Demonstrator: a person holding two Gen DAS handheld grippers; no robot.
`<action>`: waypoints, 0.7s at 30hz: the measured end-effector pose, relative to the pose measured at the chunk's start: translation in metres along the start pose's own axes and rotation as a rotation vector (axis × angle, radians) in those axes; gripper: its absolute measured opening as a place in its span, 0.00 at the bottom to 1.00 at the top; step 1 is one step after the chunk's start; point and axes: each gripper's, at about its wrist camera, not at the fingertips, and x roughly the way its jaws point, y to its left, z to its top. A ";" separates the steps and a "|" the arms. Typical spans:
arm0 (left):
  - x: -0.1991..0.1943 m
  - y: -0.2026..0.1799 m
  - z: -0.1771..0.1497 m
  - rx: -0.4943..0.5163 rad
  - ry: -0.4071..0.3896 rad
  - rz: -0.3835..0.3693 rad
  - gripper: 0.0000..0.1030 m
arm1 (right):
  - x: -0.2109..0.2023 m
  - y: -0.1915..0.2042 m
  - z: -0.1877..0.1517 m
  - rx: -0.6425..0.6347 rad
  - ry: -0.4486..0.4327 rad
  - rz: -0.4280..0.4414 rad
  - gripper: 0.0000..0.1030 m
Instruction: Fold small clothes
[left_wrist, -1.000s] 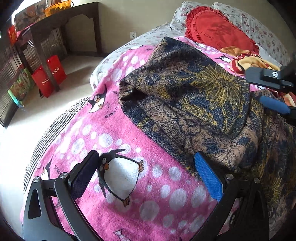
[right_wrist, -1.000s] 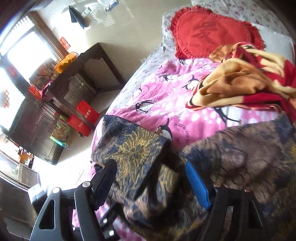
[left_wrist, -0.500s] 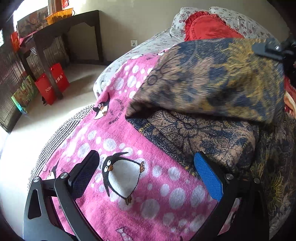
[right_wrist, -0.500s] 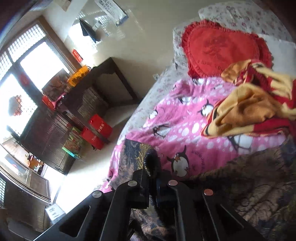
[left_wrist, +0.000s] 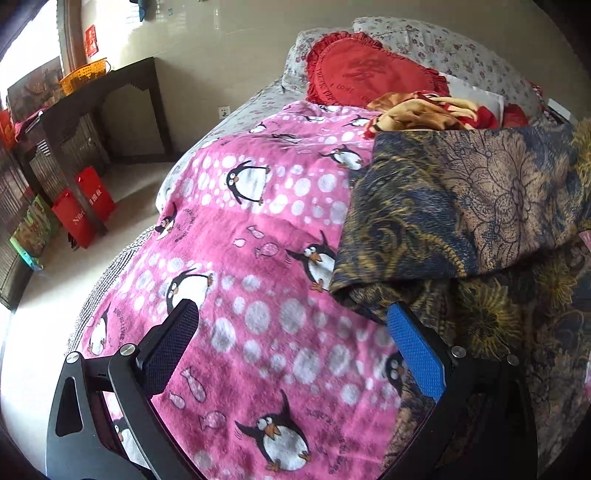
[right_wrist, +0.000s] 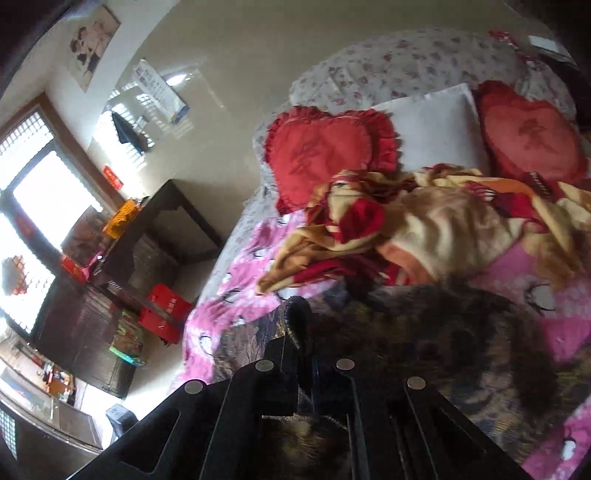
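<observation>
Left gripper (left_wrist: 291, 343) pointed steeply downward, jaws spread wide, nothing between the pads; black pad on the left, blue pad on the right of its view. Right gripper (right_wrist: 301, 325) angled downward, jaws pressed together, pinching a fold of the cloth (right_wrist: 424, 339) at the fingertips; cloth bunched over the tips.

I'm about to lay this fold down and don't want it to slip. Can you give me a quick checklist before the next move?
1. Right hand-held gripper shut on the dark floral garment: ok.
2. Left hand-held gripper open, holding nothing: ok.
3. Folded flap lies over the garment's lower layer: ok.
4. Fold edges lined up: cannot tell.
5. Penguin blanket bare beside the garment: ok.
6. Yellow-red cloth clear of the garment: cannot tell.
</observation>
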 end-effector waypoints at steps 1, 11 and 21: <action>-0.005 -0.004 -0.003 0.015 -0.003 0.000 1.00 | -0.005 -0.014 -0.003 0.018 0.003 -0.029 0.04; 0.002 -0.030 -0.021 0.097 0.040 0.003 1.00 | -0.030 -0.140 -0.037 0.173 0.038 -0.404 0.04; 0.040 -0.031 -0.016 0.071 0.107 0.045 1.00 | -0.001 -0.079 -0.041 -0.091 -0.013 -0.500 0.62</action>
